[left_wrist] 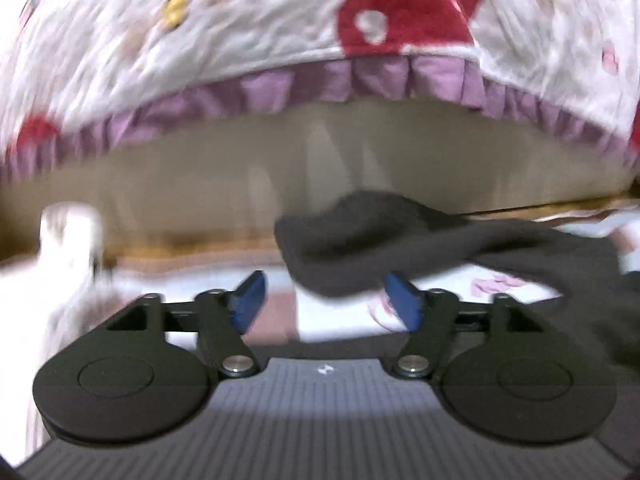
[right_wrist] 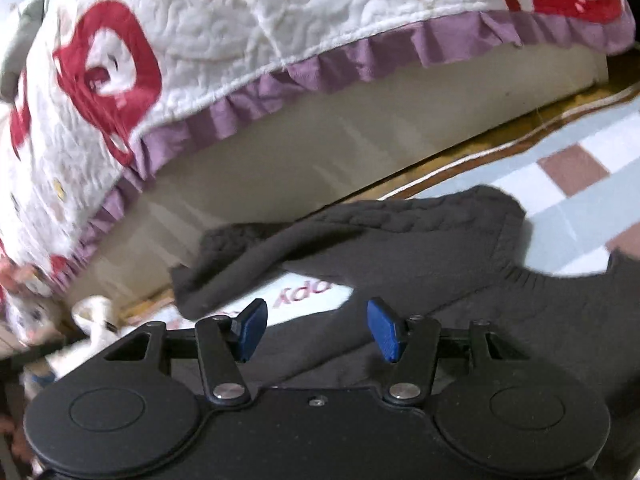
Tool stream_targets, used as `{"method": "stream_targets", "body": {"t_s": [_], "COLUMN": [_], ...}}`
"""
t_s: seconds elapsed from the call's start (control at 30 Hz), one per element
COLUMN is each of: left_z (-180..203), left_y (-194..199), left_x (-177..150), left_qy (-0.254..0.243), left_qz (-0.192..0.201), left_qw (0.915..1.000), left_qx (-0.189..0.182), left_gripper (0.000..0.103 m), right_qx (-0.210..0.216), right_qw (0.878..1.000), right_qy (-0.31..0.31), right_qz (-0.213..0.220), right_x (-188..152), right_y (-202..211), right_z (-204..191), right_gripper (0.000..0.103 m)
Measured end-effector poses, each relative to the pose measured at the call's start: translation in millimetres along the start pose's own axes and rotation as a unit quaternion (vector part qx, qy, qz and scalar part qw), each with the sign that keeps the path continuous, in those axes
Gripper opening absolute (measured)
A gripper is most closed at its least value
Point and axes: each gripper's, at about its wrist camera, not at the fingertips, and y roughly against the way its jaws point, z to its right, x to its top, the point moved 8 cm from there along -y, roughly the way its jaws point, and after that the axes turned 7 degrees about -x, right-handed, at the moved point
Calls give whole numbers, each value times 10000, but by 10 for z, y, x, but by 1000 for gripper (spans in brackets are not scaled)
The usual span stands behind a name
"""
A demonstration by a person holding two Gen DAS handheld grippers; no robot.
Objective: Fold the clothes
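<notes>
Barely begun: dark sweater point(right_wrist: 400, 248) rumpled on mat point(right_wrist: 580, 168), mid-frame, unfolded. Left gripper point(left_wrist: 332, 300) and right gripper point(right_wrist: 316, 330) spread wide, gripping nothing.

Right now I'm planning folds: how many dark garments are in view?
1: a dark knit sweater on the checked mat beside the bed, also ahead of the left gripper. More may be hidden.

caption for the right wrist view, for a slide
Open right gripper over a dark knit sweater beside a quilted bedspread.
</notes>
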Motion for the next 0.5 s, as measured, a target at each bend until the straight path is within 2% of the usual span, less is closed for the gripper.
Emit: {"method": "stream_targets", "body": {"t_s": [0.07, 0.13, 0.23, 0.33, 0.5], "left_z": [-47, -103, -265, -394, -330], "left_y": [-302, -543, -886, -1195, -1667], "left_x": [-18, -15, 27, 104, 149], "left_qy": [133, 224, 539, 608, 376], "left_qz": [-95, -90, -141, -174, -489], "left_qw": [9999, 9997, 9984, 9980, 9968], "left_qx": [-2, 41, 67, -16, -515], "left_gripper": [73, 73, 74, 74, 76], "right_qx": [-969, -1649, -1534, -1177, -635], "right_qw": [9925, 9726, 9717, 9855, 9968], "right_qy": [744, 1638, 1795, 1204, 313], "right_qz": [52, 88, -41, -208, -376], "right_x": [-52, -132, -189, -102, 21], "right_y": [-104, -199, -347, -495, -470], "right_z": [31, 15, 38, 138, 290], "right_gripper": [66, 66, 66, 66, 67]}}
